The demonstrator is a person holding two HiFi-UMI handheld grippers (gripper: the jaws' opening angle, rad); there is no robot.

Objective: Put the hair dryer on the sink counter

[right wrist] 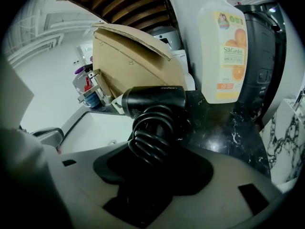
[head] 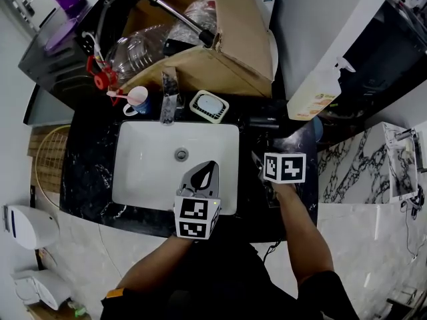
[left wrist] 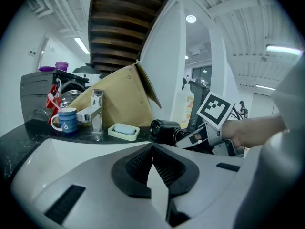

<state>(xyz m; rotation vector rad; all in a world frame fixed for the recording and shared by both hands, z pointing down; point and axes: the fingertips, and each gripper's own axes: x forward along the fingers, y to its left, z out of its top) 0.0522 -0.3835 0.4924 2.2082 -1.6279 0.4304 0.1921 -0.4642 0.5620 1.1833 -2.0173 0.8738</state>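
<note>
Our right hand-held gripper (right wrist: 151,168) is pinching the hair dryer (right wrist: 153,99) by its handle, right where the black cord (right wrist: 151,137) is coiled round it, with a jaw clamped on each side. The dryer is just right of the sink (head: 143,172), over the narrow strip of black counter (right wrist: 224,128) along the sink's right rim. Its barrel lies crosswise, with one round end facing the sink. We honestly can't tell if it's touching the counter or is a hair above it.

Our left hand-held gripper (head: 207,172) has its jaws pressed together with nothing in them. It hangs over the sink's front right corner, near the right one but apart from it.

Room-wise, that strip right of the sink is tight. The counter's edge is close on the side away from the sink, and a bit of bare marbled surface shows past the dryer. Behind and to the right of the sink stands a big orange-label bottle (right wrist: 224,51). Straight behind the sink are the faucet (head: 168,99), a soap dish (head: 209,107) and a blue mug (head: 137,100), all near the back rim. A cardboard box (head: 230,62) looms behind those.
</note>
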